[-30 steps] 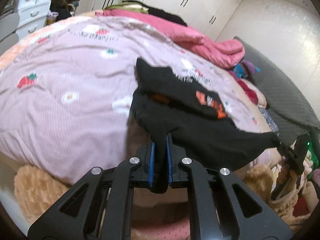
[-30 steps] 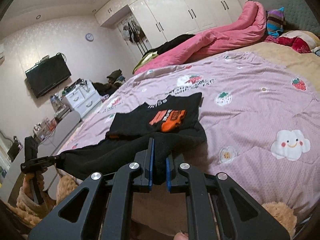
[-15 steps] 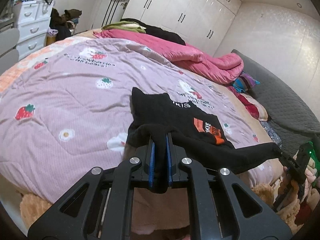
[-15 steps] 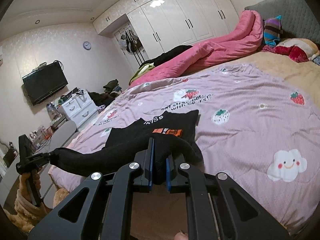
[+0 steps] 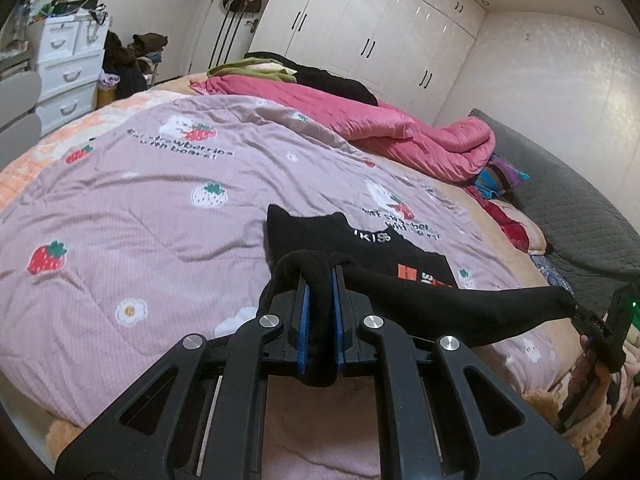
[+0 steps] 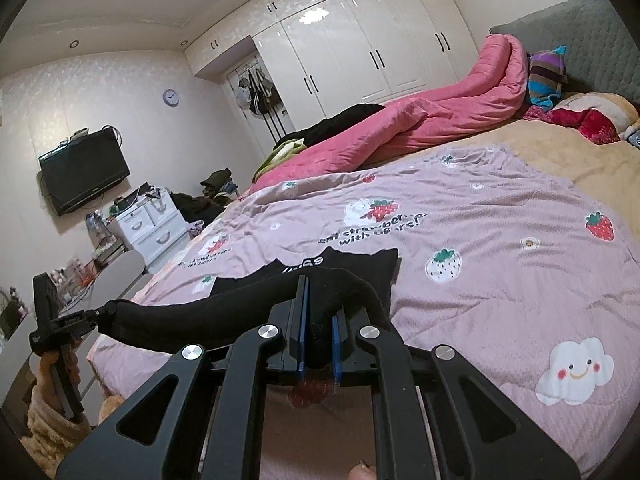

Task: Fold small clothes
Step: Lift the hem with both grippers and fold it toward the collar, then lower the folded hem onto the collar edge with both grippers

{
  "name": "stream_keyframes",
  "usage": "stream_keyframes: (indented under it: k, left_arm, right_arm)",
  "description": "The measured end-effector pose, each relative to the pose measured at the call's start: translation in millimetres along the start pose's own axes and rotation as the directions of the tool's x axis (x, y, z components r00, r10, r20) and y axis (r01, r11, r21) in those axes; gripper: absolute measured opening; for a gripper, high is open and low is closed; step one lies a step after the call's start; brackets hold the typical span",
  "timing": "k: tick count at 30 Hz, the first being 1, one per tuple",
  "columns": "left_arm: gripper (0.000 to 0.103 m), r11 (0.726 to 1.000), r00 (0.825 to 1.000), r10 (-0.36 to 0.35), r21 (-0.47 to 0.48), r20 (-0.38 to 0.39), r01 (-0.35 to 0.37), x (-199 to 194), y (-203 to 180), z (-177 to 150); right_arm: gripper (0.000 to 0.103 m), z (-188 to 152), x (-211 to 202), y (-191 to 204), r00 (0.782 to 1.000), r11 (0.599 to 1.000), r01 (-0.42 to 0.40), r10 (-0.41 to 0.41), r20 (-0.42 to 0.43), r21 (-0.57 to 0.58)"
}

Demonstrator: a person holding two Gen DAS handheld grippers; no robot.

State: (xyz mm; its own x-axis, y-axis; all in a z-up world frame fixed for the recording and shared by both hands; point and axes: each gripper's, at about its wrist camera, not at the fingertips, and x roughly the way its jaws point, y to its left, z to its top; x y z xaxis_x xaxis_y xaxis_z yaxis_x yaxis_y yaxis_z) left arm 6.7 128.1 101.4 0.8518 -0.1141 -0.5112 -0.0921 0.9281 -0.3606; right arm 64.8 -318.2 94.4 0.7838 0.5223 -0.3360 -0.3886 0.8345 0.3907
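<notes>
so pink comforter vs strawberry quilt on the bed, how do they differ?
The pink comforter is plain and bunched in a long roll at the far side; the strawberry quilt is lilac, printed with strawberries and text, and spread flat. The quilt carries the black shirt; the comforter does not. Both lie on the bed.

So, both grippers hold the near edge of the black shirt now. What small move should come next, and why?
Probably carry both grippers forward together, toward the collar, then lower. The left gripper and the right gripper each pinch the black shirt by its near edge, which hangs stretched in the air between them, while the far half lies flat on the purple quilt. Moving forward would likely lay the hem over the print.
</notes>
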Motion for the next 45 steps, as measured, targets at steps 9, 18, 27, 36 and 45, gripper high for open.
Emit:
stream_keyframes:
  k: [9,18,27,36,45]
  left_arm:
    - [0.004,1.000,1.000,-0.010,-0.005,0.007,0.010,23,2,23]
    - [0.004,0.999,0.999,0.025,0.020,0.024,-0.026,53,1,48]
    - [0.004,0.995,0.997,0.077,0.059,0.030,-0.079,85,-2,68]
    - [0.004,0.991,0.993,0.117,0.063,-0.002,-0.117,125,8,69]
    - [0.004,0.987,0.988,0.145,0.072,-0.045,-0.142,158,18,63]
  right_arm:
    - [0.009,17,23,-1,0.999,0.999,0.042,-0.042,0.011,-0.015]
    - [0.008,41,62,-7,0.996,0.995,0.094,-0.094,0.011,-0.032]
    - [0.008,64,106,-22,0.992,0.992,0.129,-0.129,-0.012,-0.008]
    - [0.008,63,153,-35,0.982,0.984,0.180,-0.179,-0.060,0.010]
    - [0.009,48,179,-45,0.974,0.979,0.204,-0.205,-0.097,-0.024]
